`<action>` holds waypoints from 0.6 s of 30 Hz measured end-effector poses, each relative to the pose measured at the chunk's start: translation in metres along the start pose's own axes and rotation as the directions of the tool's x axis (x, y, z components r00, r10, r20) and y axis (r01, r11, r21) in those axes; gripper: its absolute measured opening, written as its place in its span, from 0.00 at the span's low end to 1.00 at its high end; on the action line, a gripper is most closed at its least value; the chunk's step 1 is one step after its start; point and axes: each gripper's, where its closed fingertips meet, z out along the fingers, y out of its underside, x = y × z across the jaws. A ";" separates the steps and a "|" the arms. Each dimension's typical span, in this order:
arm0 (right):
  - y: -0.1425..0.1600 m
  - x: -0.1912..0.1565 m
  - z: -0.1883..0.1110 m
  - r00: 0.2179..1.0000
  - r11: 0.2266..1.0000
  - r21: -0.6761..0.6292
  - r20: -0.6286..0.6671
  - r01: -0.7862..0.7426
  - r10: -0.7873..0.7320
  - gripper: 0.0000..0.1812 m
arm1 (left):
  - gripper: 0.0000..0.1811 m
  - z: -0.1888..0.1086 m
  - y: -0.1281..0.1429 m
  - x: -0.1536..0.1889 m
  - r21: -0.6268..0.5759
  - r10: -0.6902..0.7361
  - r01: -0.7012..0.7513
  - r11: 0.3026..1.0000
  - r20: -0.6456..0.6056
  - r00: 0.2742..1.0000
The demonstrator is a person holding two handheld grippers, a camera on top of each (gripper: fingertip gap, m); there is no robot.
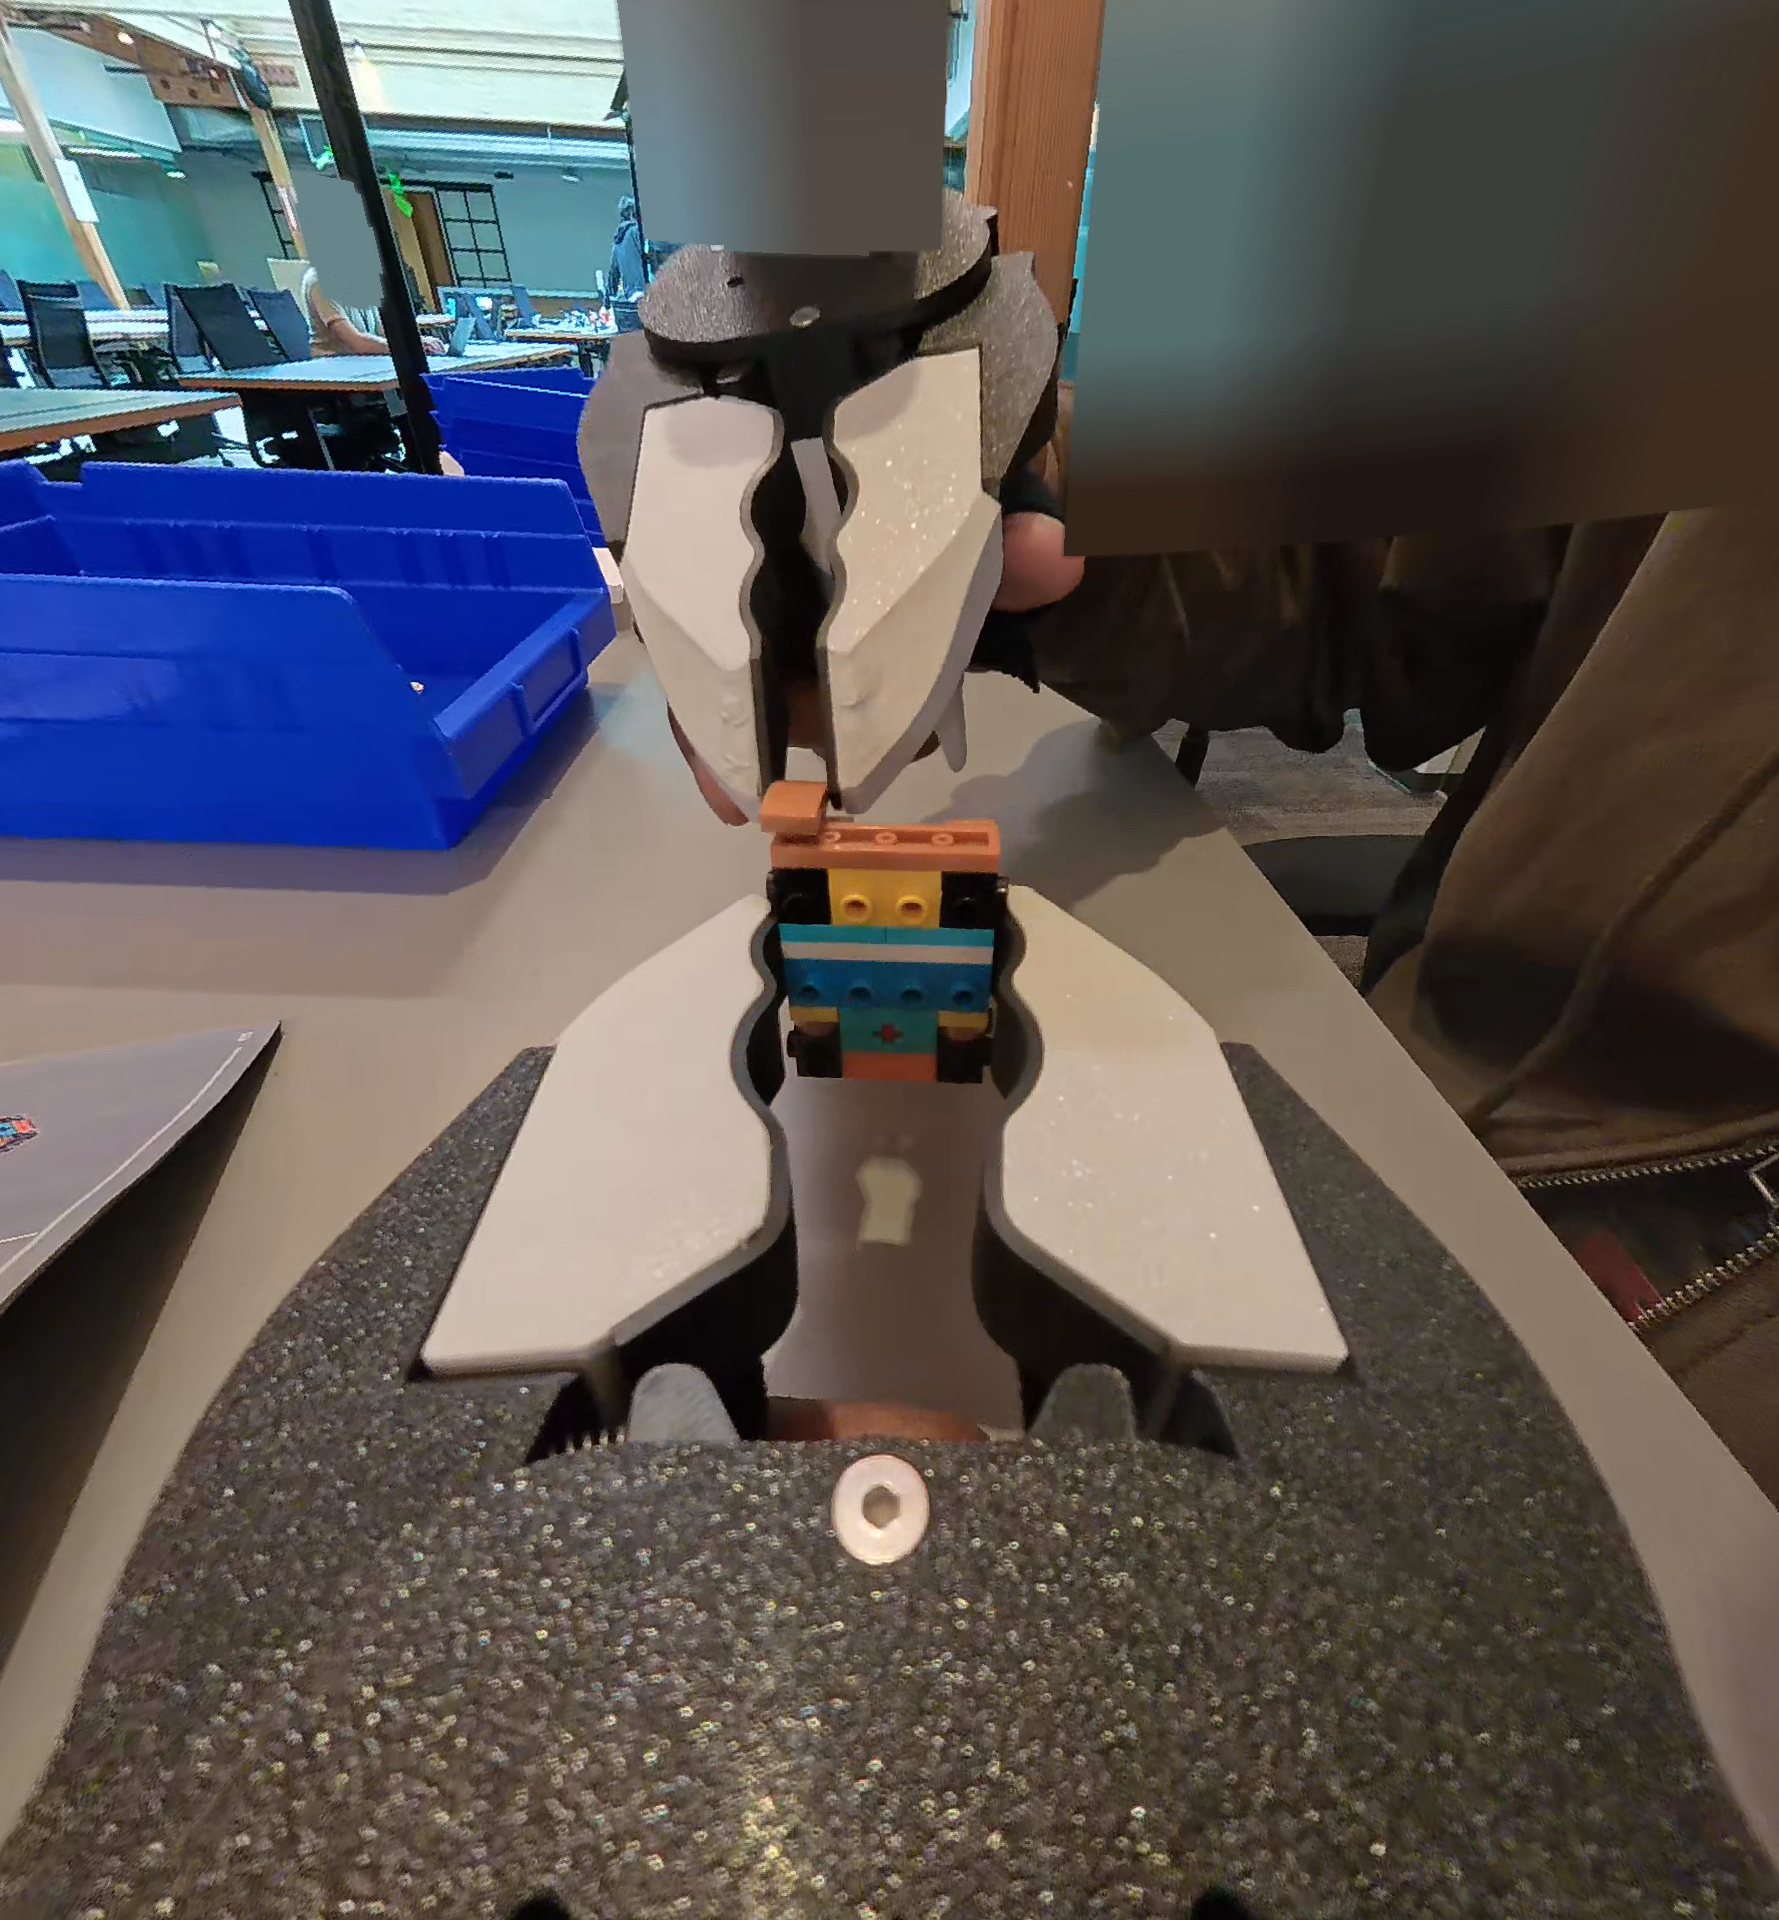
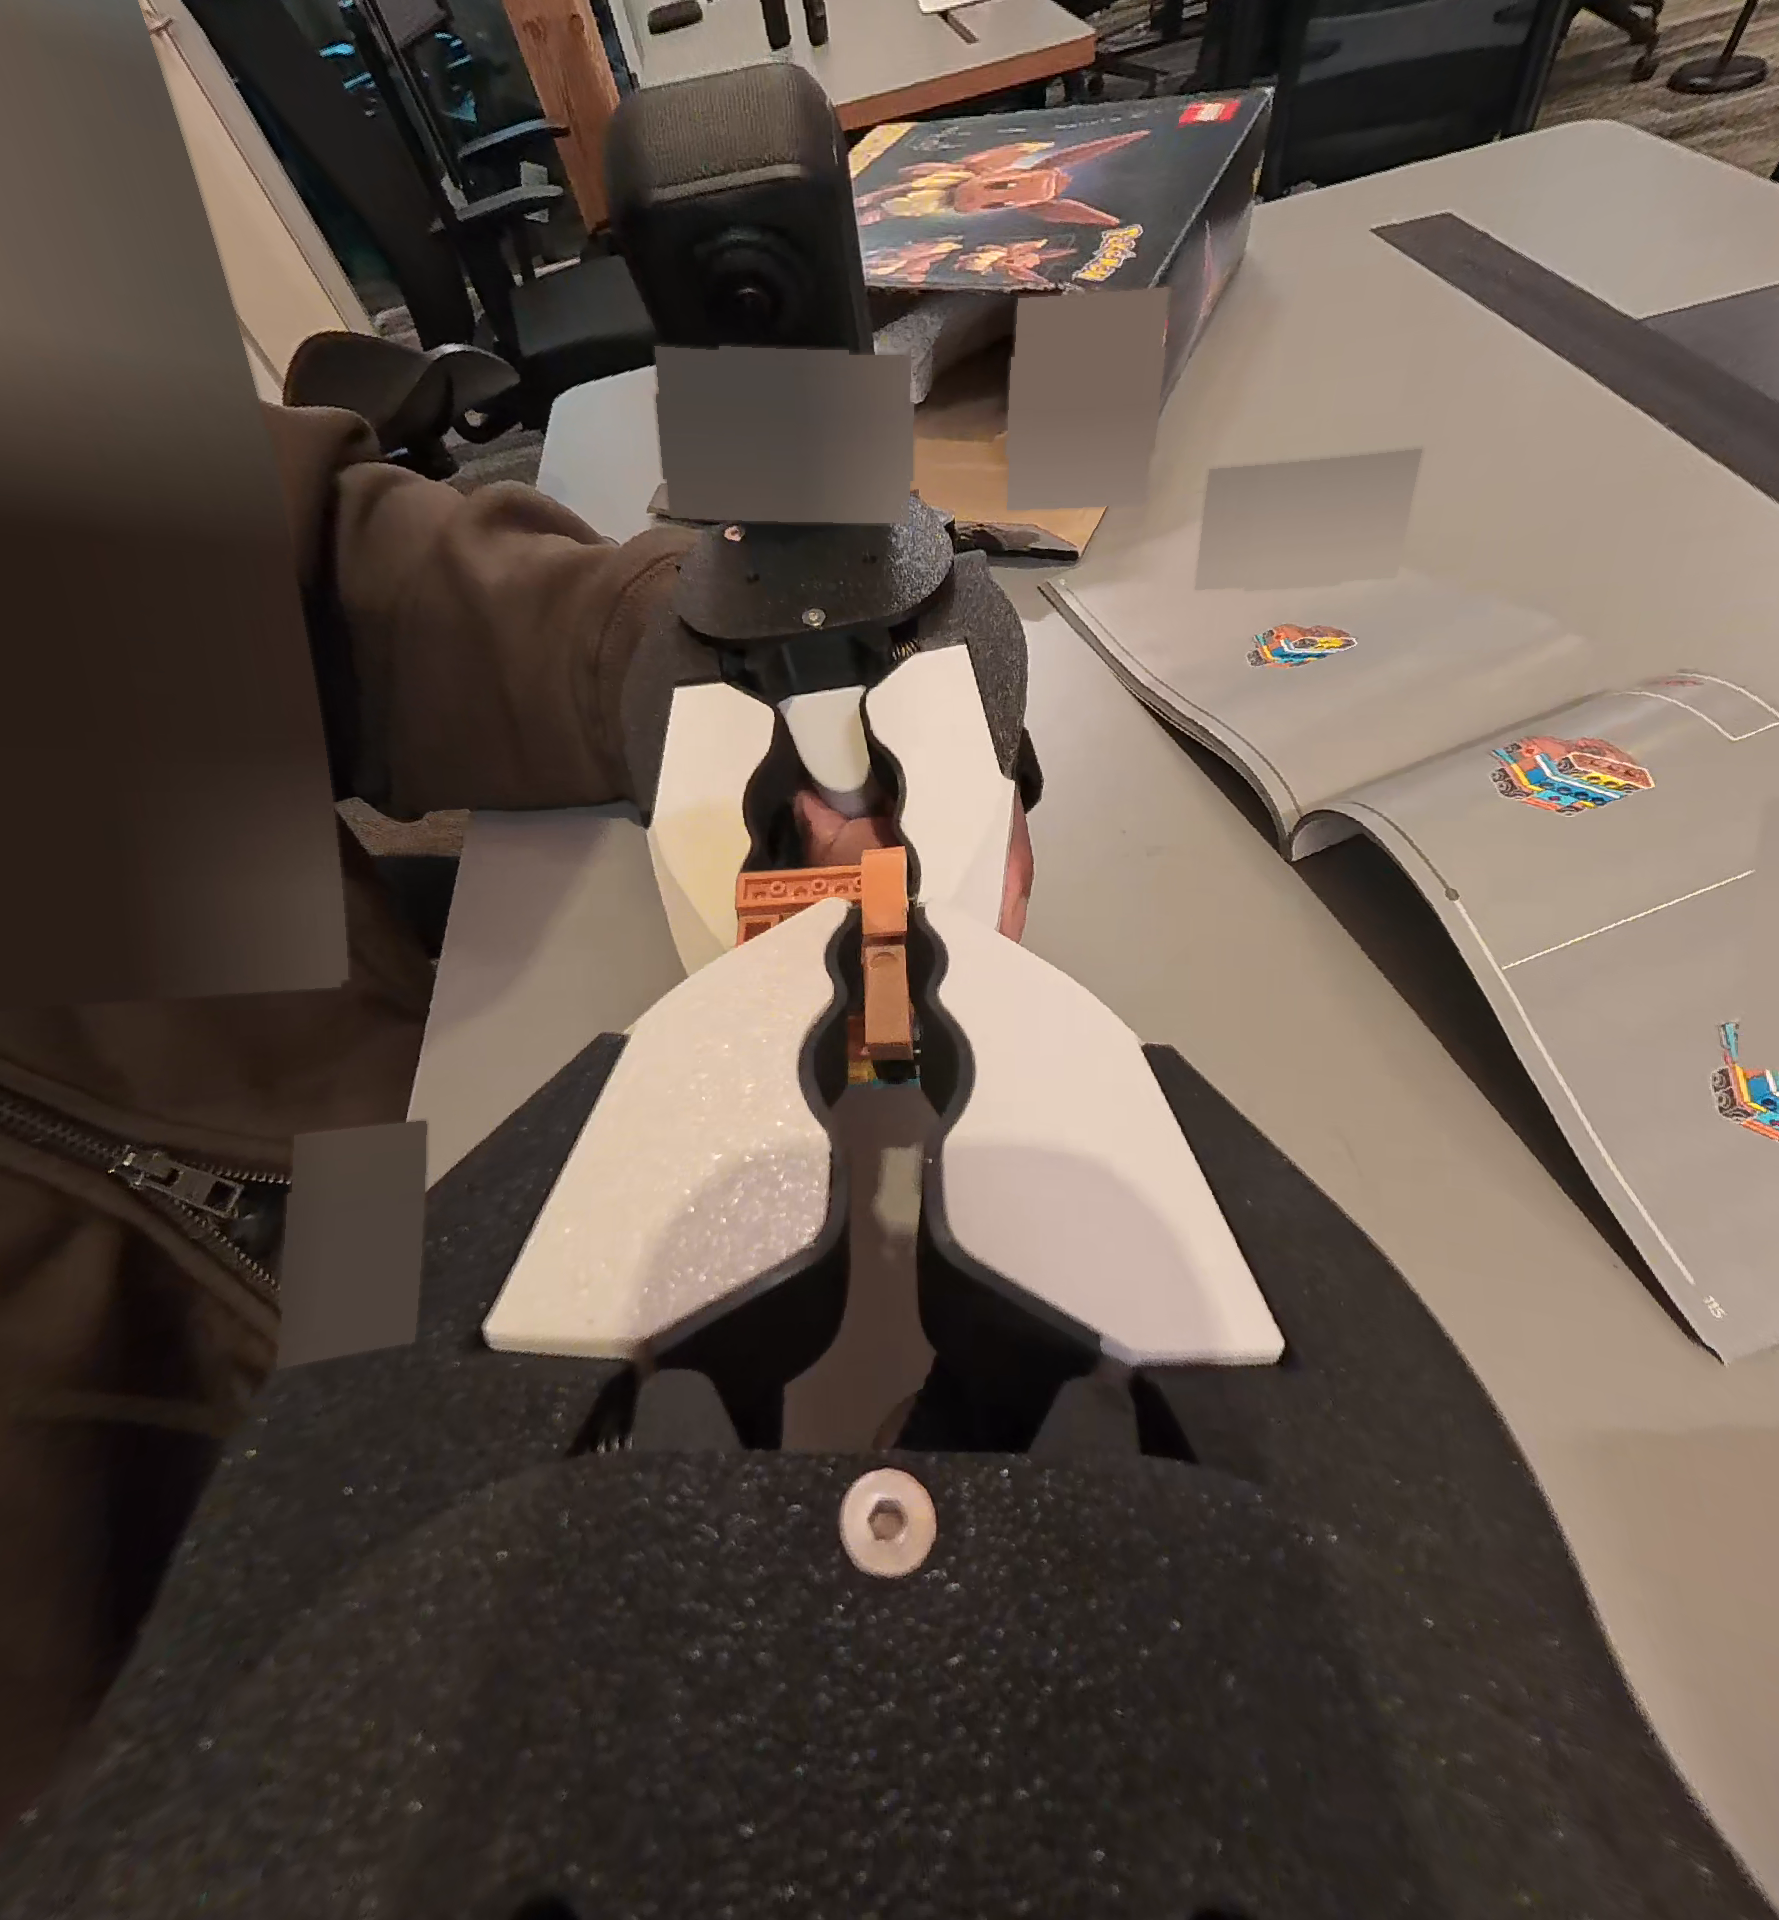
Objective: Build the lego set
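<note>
We hold a multicoloured brick sub-assembly (image 1: 885, 977) pinched in left gripper (image 1: 885, 987); right gripper (image 2: 885, 987) pinches small tan clip piece (image 2: 885, 966) at its top edge, not yet seated. Much remains, we judge.

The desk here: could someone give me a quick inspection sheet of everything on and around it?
Surface: grey table, bare in the middle.
Job's things: multicoloured lego assembly; small brown piece at its top edge; open instruction booklet; set box.
Clutter: blue bins.
Grippers: left gripper shut on the assembly; right gripper shut on the brown piece.
Cables: nothing seen.
Surroundings: office desks, chairs; person's brown jacket close by.
</note>
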 end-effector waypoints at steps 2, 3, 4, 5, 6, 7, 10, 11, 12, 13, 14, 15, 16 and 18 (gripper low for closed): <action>0.000 -0.001 0.000 1.000 1.000 -0.006 0.002 0.004 -0.004 0.04 | 0.20 0.000 0.000 0.001 0.002 0.002 -0.002 1.000 -0.002 1.000; 0.000 -0.002 0.001 1.000 1.000 -0.009 0.006 0.005 -0.005 0.04 | 0.20 0.000 -0.001 0.001 0.004 0.002 -0.002 1.000 -0.002 1.000; 0.000 -0.002 0.001 1.000 1.000 -0.012 0.009 0.006 -0.005 0.04 | 0.20 0.000 -0.001 0.001 0.005 0.002 -0.002 1.000 -0.003 1.000; 0.000 -0.002 0.001 1.000 1.000 -0.013 0.009 0.007 -0.006 0.04 | 0.20 0.000 -0.001 0.001 0.005 0.002 -0.002 1.000 -0.003 1.000; 0.000 -0.002 0.001 1.000 1.000 -0.014 0.009 0.007 -0.007 0.04 | 0.20 0.000 -0.001 0.001 0.006 0.003 -0.003 1.000 -0.003 1.000; 0.000 -0.002 0.001 1.000 1.000 -0.014 0.010 0.008 -0.007 0.04 | 0.20 0.000 -0.001 0.001 0.008 0.003 -0.003 1.000 -0.004 1.000; 0.000 -0.002 0.000 1.000 1.000 -0.013 0.010 0.009 -0.009 0.04 | 0.20 0.000 -0.002 0.001 0.014 0.002 -0.002 1.000 -0.006 1.000; 0.000 -0.002 0.000 1.000 1.000 -0.014 0.010 0.008 -0.008 0.04 | 0.20 0.000 -0.002 0.001 0.015 0.002 -0.002 1.000 -0.007 1.000; 0.000 -0.003 0.000 1.000 1.000 -0.012 0.010 0.007 -0.007 0.04 | 0.20 0.000 -0.002 0.001 0.015 0.003 -0.002 1.000 -0.007 1.000; 0.000 -0.003 0.000 1.000 1.000 -0.012 0.011 0.006 -0.006 0.04 | 0.20 0.000 -0.002 0.001 0.015 0.003 -0.003 1.000 -0.008 1.000; 0.000 -0.003 0.000 1.000 1.000 -0.012 0.012 0.007 -0.006 0.04 | 0.21 0.000 -0.002 0.002 0.015 0.004 -0.004 1.000 -0.008 1.000; 0.000 -0.003 0.000 1.000 1.000 -0.012 0.012 0.008 -0.008 0.04 | 0.21 0.000 -0.002 0.002 0.015 0.005 -0.005 1.000 -0.009 1.000; 0.000 -0.003 0.000 1.000 1.000 -0.013 0.012 0.010 -0.010 0.04 | 0.20 0.000 -0.002 0.002 0.015 0.005 -0.005 1.000 -0.010 1.000; 0.001 -0.004 0.001 1.000 1.000 -0.015 0.013 0.012 -0.012 0.04 | 0.20 0.000 -0.002 0.003 0.018 0.006 -0.005 1.000 -0.013 1.000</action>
